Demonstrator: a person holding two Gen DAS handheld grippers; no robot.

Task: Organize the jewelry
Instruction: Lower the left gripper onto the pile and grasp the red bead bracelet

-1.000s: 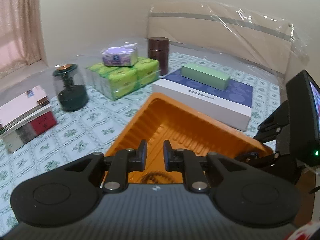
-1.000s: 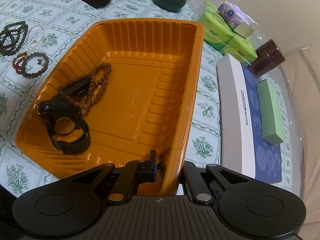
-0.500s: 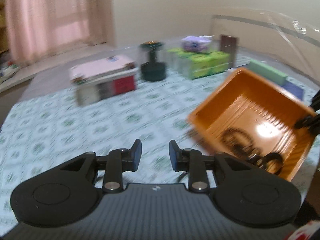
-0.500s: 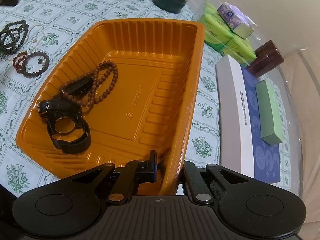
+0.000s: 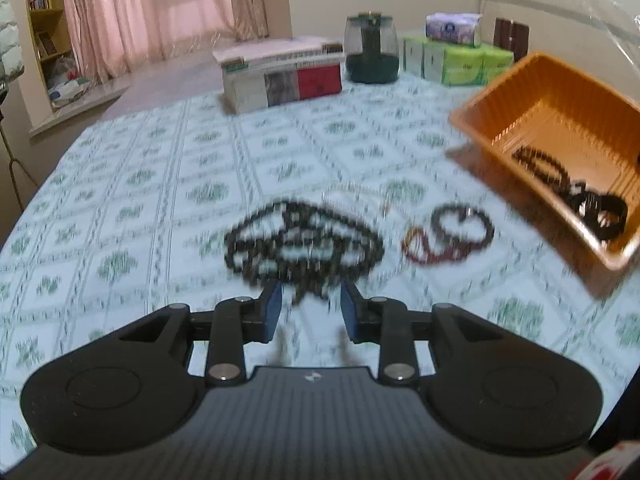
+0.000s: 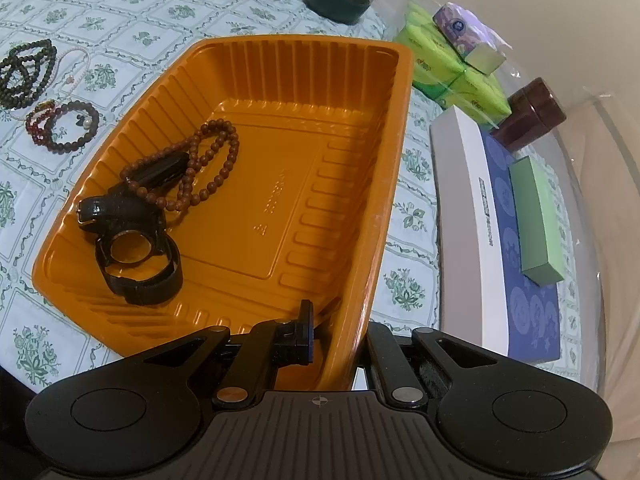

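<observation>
Tablecloth (image 5: 168,168) with a green flower print covers the whole surface. Along its far edge stand a flat white-and-blue box (image 6: 472,216) with a green carton (image 6: 536,220) on it, a brown jar (image 6: 532,112), green tissue packs (image 5: 460,62), a dark glass jar (image 5: 372,54) and a white box (image 5: 280,72).

Near the right edge sits the orange tray (image 6: 320,92), tilted, with one long rim raised. The right gripper (image 6: 336,332) is clamped on that rim: one finger stands inside the tray, the other outside under the wall, pressed together with only the plastic between them. In the tray's lower corner lie a brown bead string (image 6: 200,168) and a black watch (image 6: 132,240), touching each other.

On the cloth, just beside the tray, lies a heap of dark bead necklaces (image 5: 300,240). A thin pale chain (image 6: 74,66) lies next to it, and a dark bracelet (image 5: 460,228) linked with a red one (image 5: 420,246) lies between the heap and the tray.

The left gripper (image 5: 310,308) hangs low over the near side of the dark heap. Its jaws have just been opening and stand apart, with nothing pinched; the beads lie just beyond the tips. This view is blurred.
</observation>
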